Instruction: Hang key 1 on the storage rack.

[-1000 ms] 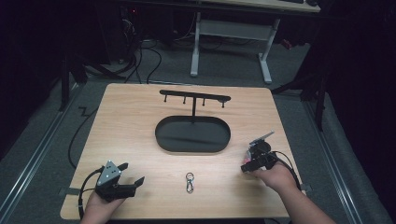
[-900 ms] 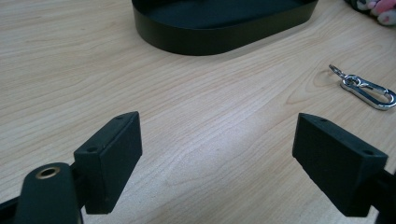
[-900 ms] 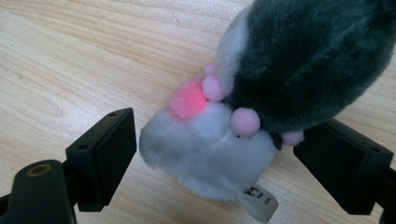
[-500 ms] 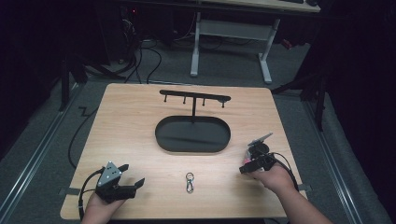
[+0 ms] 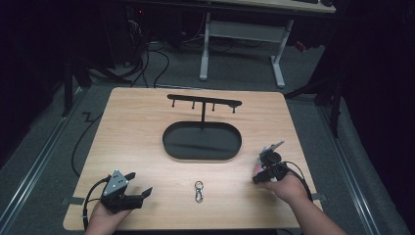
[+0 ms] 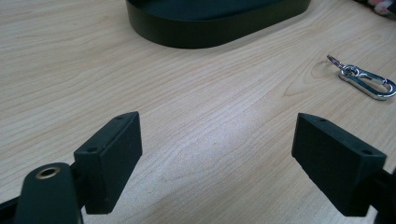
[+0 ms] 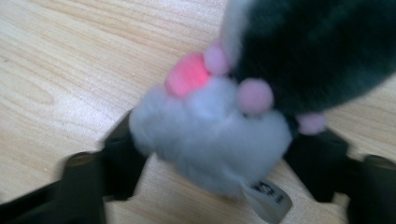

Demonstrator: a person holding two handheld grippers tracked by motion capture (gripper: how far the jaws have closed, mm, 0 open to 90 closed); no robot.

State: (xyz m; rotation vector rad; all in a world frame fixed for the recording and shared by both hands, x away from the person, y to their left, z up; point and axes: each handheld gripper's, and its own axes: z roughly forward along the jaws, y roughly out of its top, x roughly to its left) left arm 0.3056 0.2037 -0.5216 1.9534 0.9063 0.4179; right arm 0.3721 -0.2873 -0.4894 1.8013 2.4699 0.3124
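My right gripper [image 5: 260,172] has dropped nearer the counter [image 5: 147,147], fingers pinching the plush toy [image 7: 219,121]; left gripper [image 5: 139,193] unmoved, fingers spread.

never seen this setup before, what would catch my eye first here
Probably the black oval tray in the middle of the table, with a hook rack rising from its far side. Next, the fluffy grey, black and pink plush toy between the jaws of the right hand-held gripper, near the table's right edge. A small silver clip lies near the front edge, with the open left hand-held gripper to its left.
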